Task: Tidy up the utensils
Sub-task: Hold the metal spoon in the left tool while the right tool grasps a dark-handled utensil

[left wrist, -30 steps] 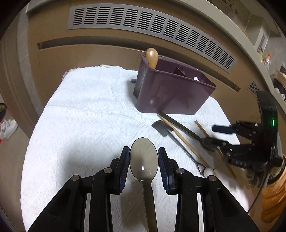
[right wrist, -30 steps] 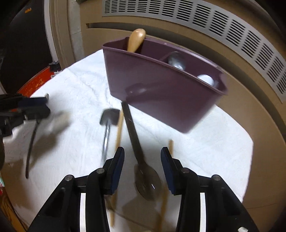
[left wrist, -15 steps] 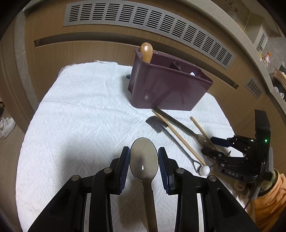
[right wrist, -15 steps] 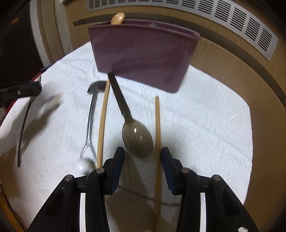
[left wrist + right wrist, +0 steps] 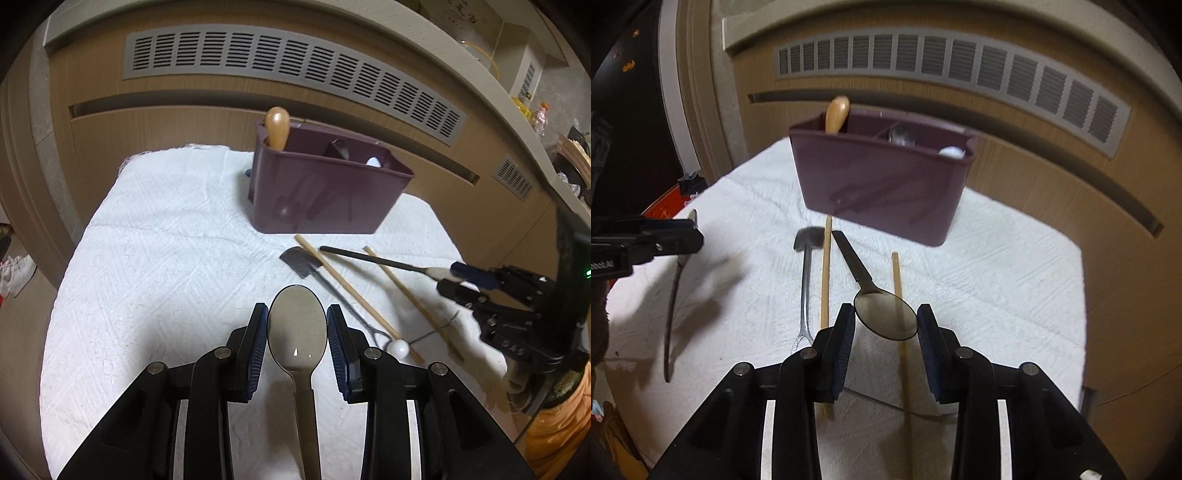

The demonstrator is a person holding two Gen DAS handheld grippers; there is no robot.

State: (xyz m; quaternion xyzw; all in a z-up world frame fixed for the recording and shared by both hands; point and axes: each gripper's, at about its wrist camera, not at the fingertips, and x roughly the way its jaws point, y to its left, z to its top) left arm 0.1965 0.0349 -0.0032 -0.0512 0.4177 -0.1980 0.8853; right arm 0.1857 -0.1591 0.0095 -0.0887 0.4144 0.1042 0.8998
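Note:
My left gripper (image 5: 297, 326) is shut on a steel spoon (image 5: 297, 332), bowl pointing forward, above the white cloth (image 5: 166, 258). My right gripper (image 5: 886, 321) is shut on a black-handled spoon (image 5: 884, 317) by its bowl, handle pointing at the purple utensil caddy (image 5: 882, 192); it also shows in the left wrist view (image 5: 454, 277), lifted off the cloth. The caddy (image 5: 325, 192) holds a wooden handle (image 5: 277, 127) and other utensils. Two wooden chopsticks (image 5: 825, 288) and a small metal spatula (image 5: 807, 273) lie on the cloth in front of it.
A wooden cabinet wall with a grey vent grille (image 5: 295, 70) stands right behind the cloth-covered table. The table edge drops off on the left (image 5: 55, 295) and right (image 5: 1082, 295). The spatula's white ball end (image 5: 398, 348) lies near the front.
The right gripper pulled back, closed on the black-handled spoon's bowl and lifted it off the cloth. The left gripper drew back slightly, still holding the steel spoon.

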